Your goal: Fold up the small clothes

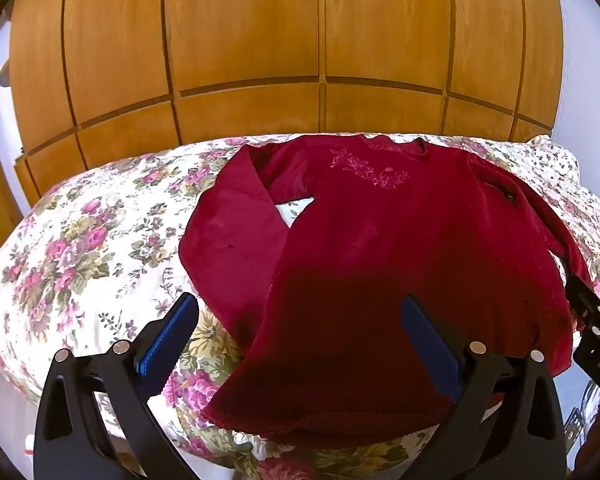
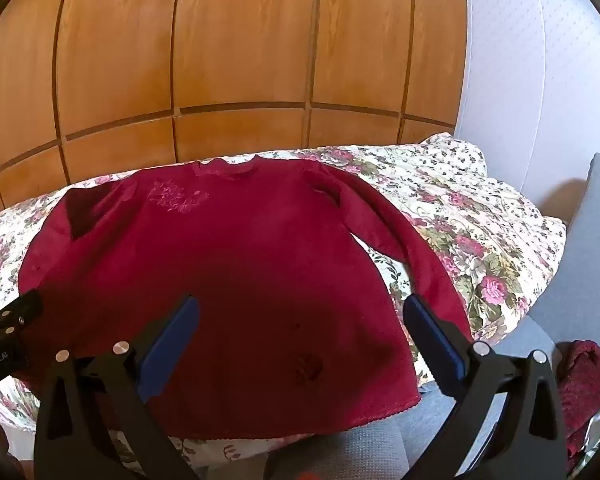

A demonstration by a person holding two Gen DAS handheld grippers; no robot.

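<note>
Two things fill most of both views: a wooden wardrobe [image 1: 284, 40] of honey-coloured panels standing behind, and in front of it a bed under a floral cover [image 1: 80, 240] printed with pink roses and green leaves on cream. Spread flat on that cover lies the red sweater [image 1: 380, 240], front side up, neckline toward the wardrobe and hem toward the cameras. Its body takes up the middle of the bed. One long sleeve [image 1: 236, 232] slants down along the garment's side with a small wedge of cover showing between sleeve and body; the other sleeve [image 2: 412, 240] runs down the opposite side toward the bed's edge. Pale embroidery [image 1: 368, 170] of flowers sits just below the neckline. A grey upholstered seat [image 2: 596, 216] stands beside the bed, with a dark red cloth [image 2: 584, 384] bunched near it.

The left gripper [image 1: 300, 312] hangs over the hem's left part, its blue-padded fingers spread wide apart with nothing pinched between them. The right gripper [image 2: 300, 312] hangs over the hem's right part, likewise spread wide and gripping nothing. Each gripper's black body shows at the edge of the other's view
</note>
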